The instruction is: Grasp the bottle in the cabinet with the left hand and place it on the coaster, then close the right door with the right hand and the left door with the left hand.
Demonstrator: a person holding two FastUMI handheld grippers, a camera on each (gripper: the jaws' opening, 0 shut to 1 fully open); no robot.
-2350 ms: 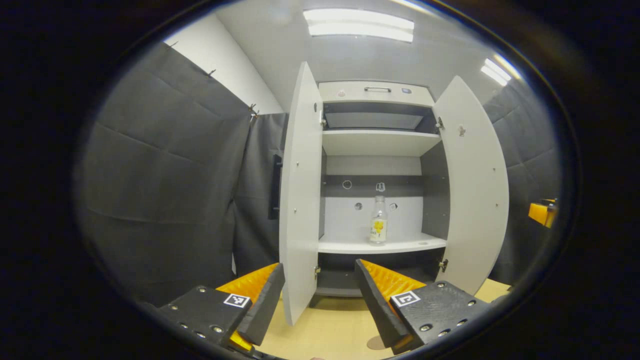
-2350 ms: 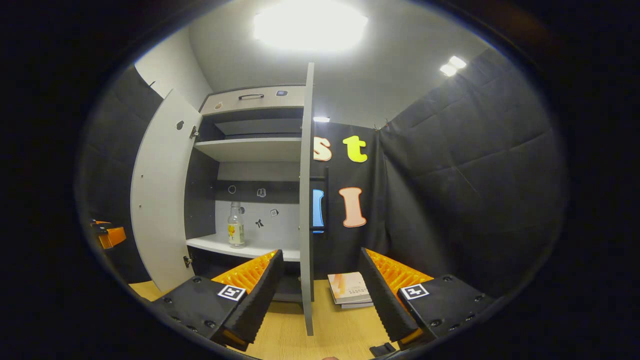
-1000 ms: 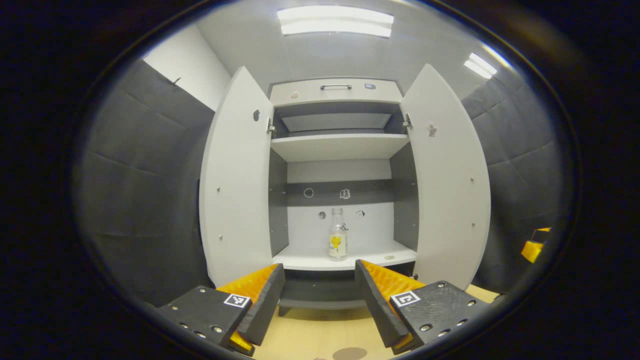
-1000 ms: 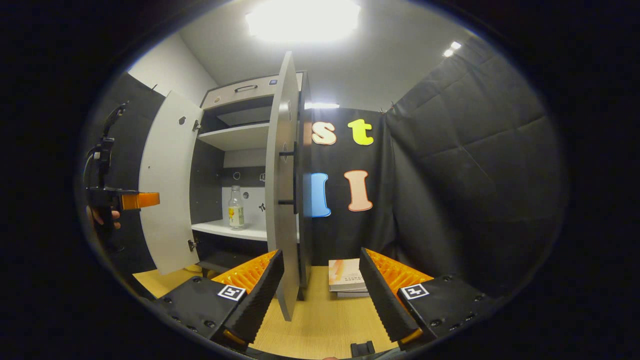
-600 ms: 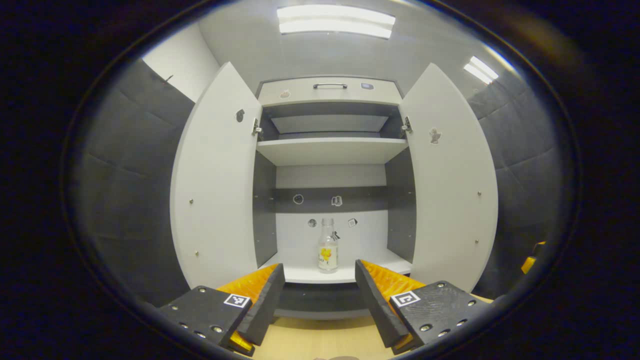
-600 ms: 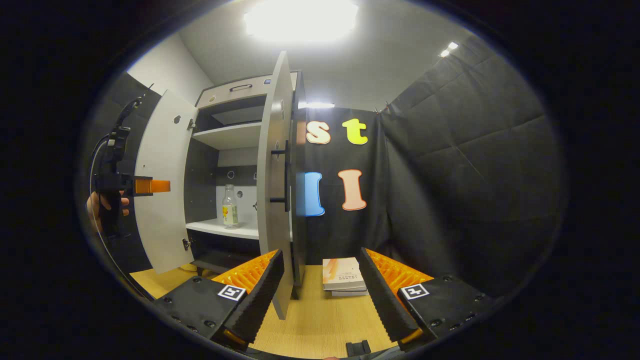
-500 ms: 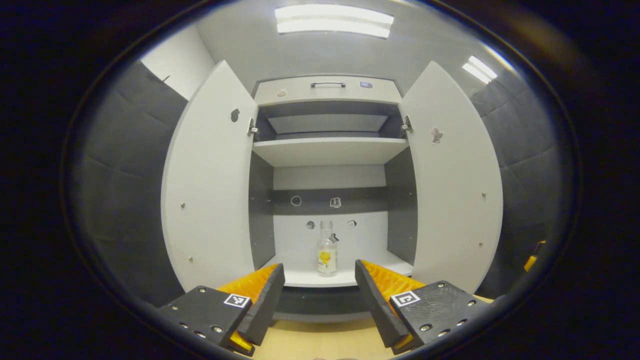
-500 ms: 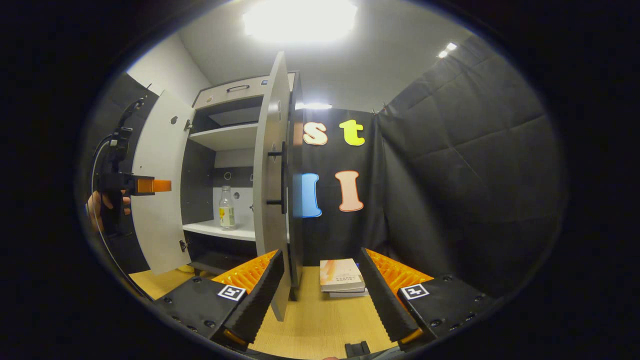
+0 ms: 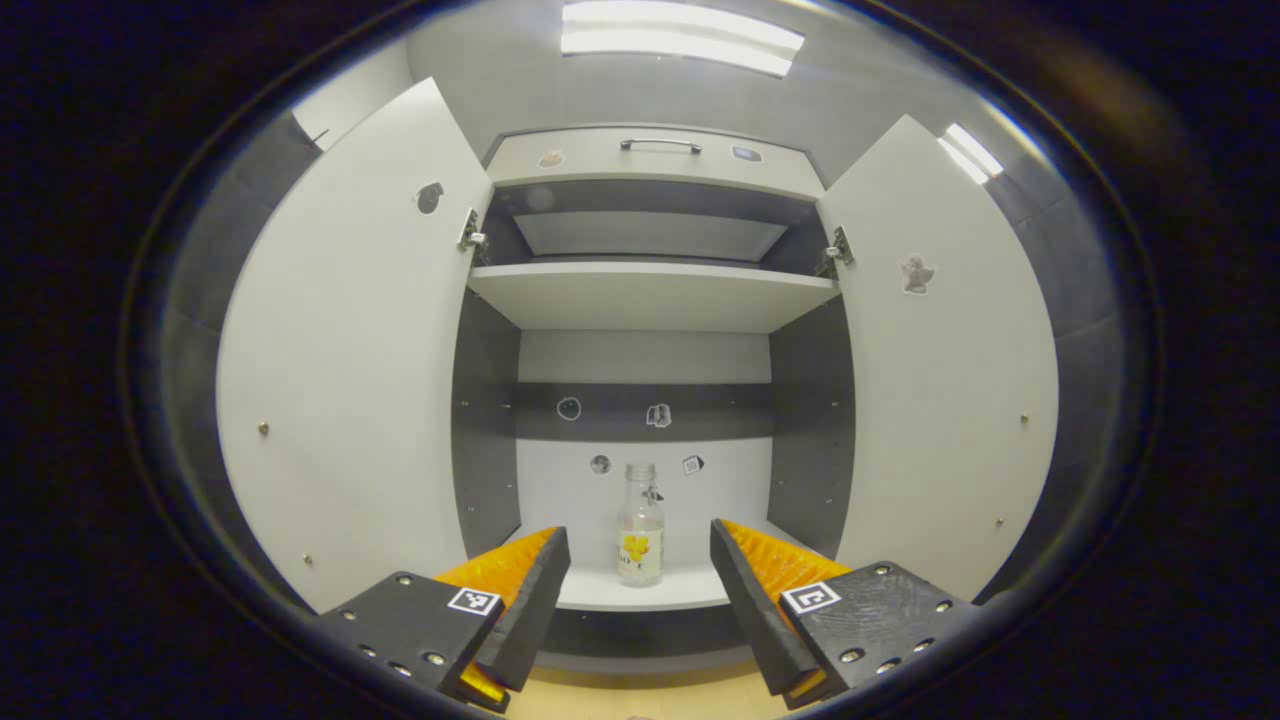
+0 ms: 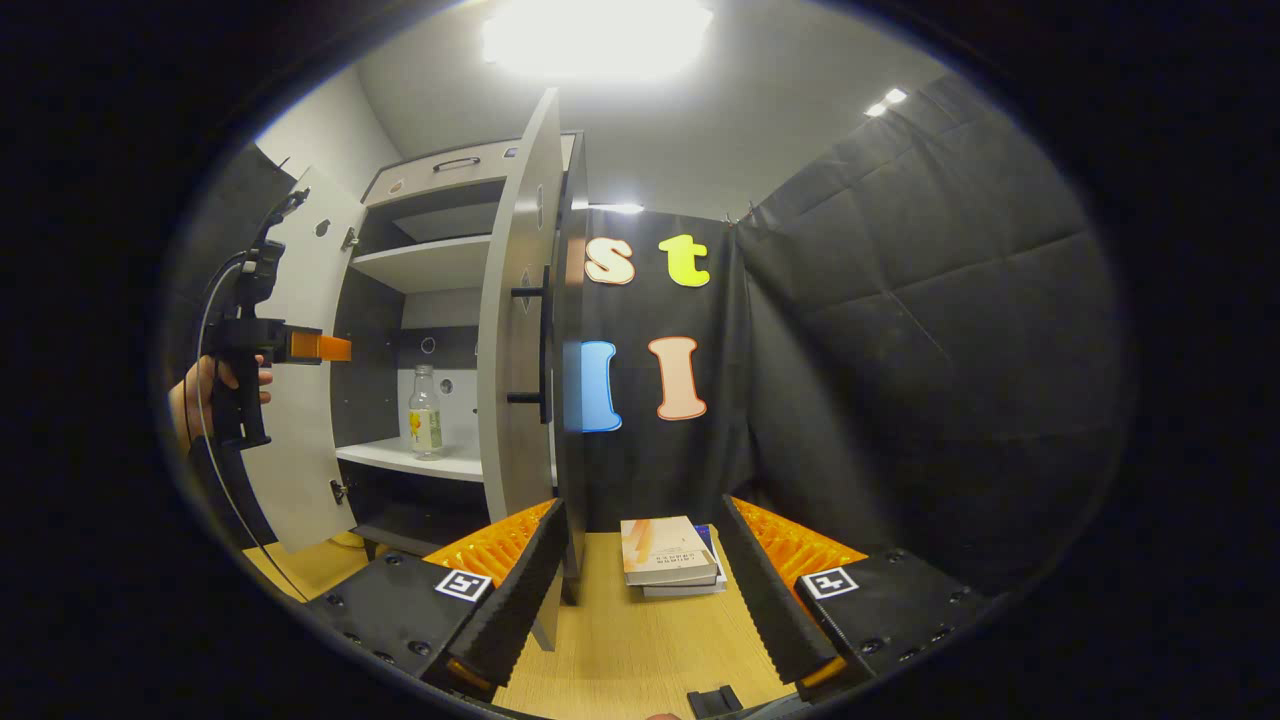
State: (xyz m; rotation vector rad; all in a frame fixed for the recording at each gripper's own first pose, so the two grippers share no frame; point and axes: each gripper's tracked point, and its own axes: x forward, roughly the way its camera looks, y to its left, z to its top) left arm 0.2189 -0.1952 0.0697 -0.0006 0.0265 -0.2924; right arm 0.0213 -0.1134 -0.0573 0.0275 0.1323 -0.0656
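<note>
Closer to cabinet (image 9: 650, 160) | bottle (image 9: 640, 527) on lower shelf | both hand-held grippers wide

The left gripper view faces squarely into the open cabinet (image 9: 650, 300) from near, level with its lower shelf, both doors spread to the frame's sides and the bottle (image 9: 640, 530) at lower centre. The right gripper view stands farther off to one side, facing the booth wall, with the cabinet (image 10: 430, 265) at frame left, seen obliquely. Both views share the cabinet interior and the bottle (image 10: 425, 415).
</note>
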